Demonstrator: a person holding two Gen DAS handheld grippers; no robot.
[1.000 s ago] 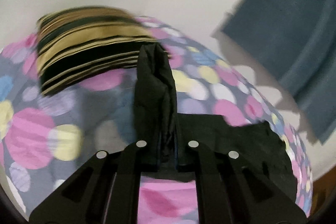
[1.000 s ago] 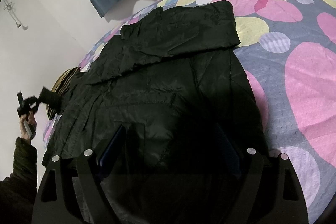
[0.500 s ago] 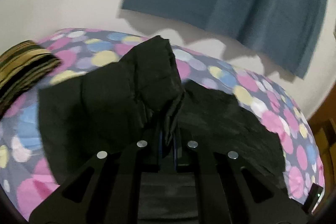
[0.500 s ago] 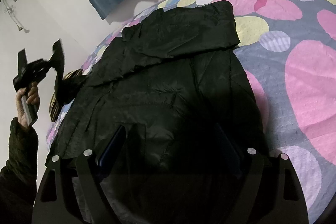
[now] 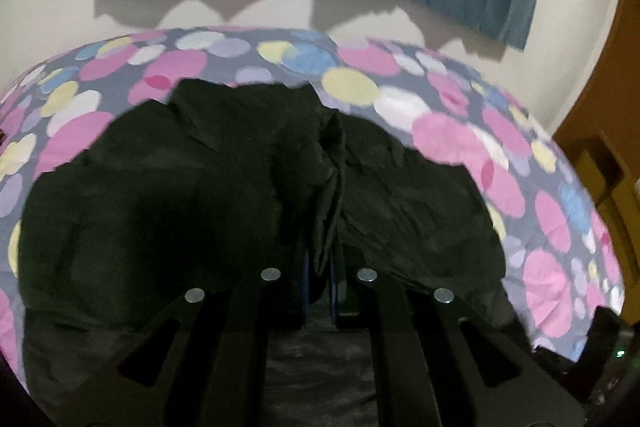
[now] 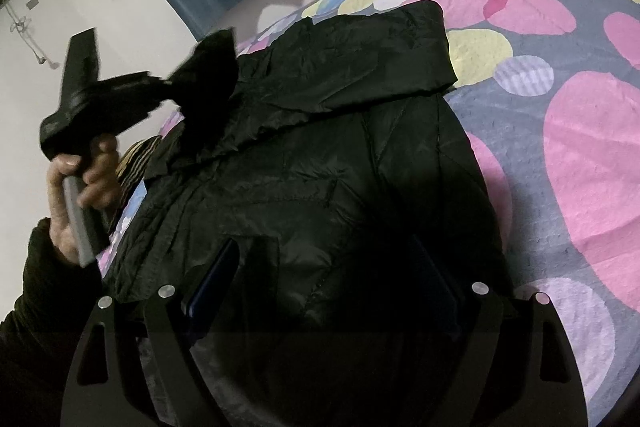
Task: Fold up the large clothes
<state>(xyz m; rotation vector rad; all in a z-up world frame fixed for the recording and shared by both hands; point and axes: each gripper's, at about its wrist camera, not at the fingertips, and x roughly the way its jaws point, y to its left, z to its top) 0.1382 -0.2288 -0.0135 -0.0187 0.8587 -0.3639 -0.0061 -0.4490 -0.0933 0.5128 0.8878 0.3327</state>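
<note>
Right wrist view: black jacket (image 6: 320, 155) lay across the bedspread (image 6: 580, 155), half folded.
One sleeve folded across; left gripper (image 5: 320, 267) pinched the other sleeve (image 6: 208, 67) mid-fold; right gripper (image 6: 320, 287) gaped wide, holding nothing.

The left gripper (image 5: 318, 275) is being held shut, its jaws pinching a fold of the black jacket (image 5: 200, 187) between the pads while pointing downward over the garment. In the right wrist view, the left hand (image 6: 80, 187) is being seen wrapped around the gripper's handle, raised at the garment's far side, with a dark sleeve (image 6: 44, 291) covering the wrist and forearm. The right gripper (image 6: 320, 287) is being held with its jaws spread wide, tilted downward just above the jacket, nothing being pressed between its fingers (image 6: 212, 275).
</note>
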